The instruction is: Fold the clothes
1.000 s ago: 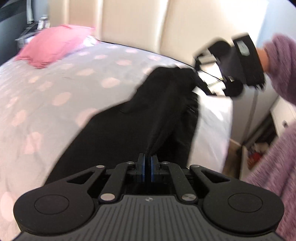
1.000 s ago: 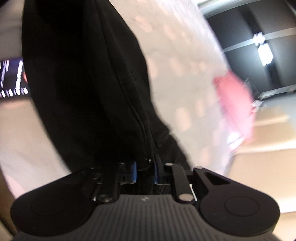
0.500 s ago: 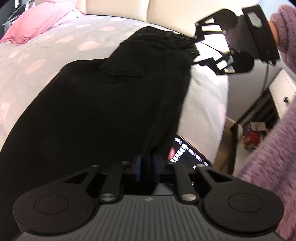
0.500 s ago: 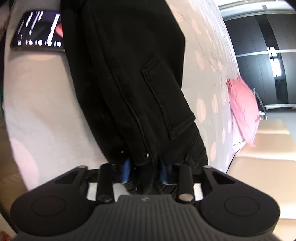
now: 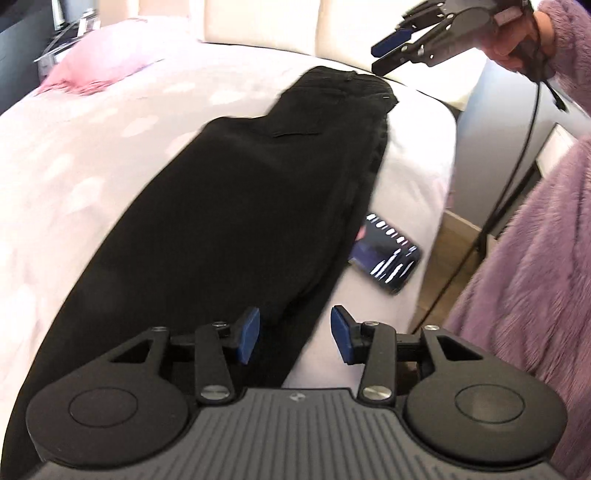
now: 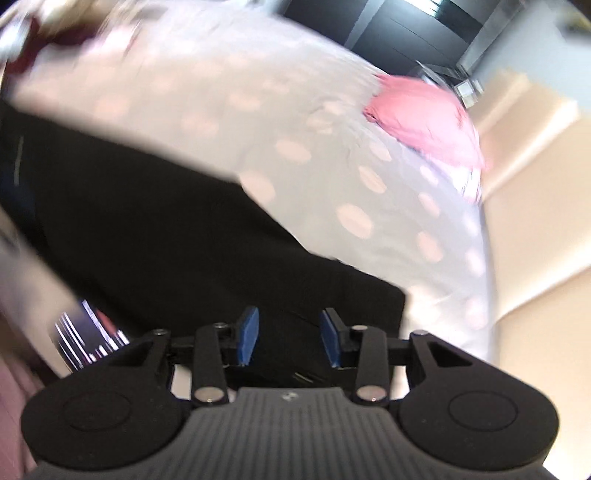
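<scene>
Black trousers (image 5: 258,206) lie flat on the dotted bed (image 5: 92,147); left claw (image 5: 294,335) and right claw (image 6: 288,336) have just been opening, both empty.

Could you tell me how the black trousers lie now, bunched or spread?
Spread: the black trousers lie flat and lengthwise on the bed.

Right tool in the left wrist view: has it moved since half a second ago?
Yes. The right tool has lifted off the black trousers' waistband, toward the headboard; its jaws have just opened, empty.
</scene>
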The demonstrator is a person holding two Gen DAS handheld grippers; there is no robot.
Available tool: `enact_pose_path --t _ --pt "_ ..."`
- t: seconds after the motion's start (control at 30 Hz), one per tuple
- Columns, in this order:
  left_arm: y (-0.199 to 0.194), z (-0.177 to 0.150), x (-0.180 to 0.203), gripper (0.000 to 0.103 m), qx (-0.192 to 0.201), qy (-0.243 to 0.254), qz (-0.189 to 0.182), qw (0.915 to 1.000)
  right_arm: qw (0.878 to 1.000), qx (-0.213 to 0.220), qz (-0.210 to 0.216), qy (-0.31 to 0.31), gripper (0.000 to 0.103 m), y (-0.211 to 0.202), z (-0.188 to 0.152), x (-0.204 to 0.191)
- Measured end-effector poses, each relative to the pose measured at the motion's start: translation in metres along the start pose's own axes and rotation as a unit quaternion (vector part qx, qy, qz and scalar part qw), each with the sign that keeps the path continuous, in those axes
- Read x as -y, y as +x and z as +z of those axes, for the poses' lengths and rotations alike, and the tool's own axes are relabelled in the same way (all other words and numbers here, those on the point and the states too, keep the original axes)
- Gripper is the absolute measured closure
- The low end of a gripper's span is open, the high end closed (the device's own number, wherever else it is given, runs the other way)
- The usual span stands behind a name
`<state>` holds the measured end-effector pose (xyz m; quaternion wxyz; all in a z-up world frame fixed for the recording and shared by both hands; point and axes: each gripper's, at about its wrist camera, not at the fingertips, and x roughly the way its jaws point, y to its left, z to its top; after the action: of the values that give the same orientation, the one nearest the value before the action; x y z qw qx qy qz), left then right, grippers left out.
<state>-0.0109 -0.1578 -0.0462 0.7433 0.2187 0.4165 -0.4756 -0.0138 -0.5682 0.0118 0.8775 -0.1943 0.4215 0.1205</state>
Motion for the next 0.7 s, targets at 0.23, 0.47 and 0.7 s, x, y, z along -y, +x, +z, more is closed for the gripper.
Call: enact_pose_path --t 0.23,0.47,0.7 --pt "0.0 -0.019 -0.01 0.063 -0.001 -0.025 0.035 0.9991 0.989 -0.013 0.003 0.149 0.064 0.059 0.006 -0.028" --pt "0.019 -0.045 -0.01 0.082 -0.042 -0.028 0.057 0.9971 0.972 -0.064 -0.012 0.225 0.075 0.087 -0.024 -0.029" --pt "0.011 -0.052 -0.014 0.082 -0.029 -0.055 0.038 0.9973 0.971 -0.069 -0.042 0.225 0.074 0.096 -0.021 -0.044"
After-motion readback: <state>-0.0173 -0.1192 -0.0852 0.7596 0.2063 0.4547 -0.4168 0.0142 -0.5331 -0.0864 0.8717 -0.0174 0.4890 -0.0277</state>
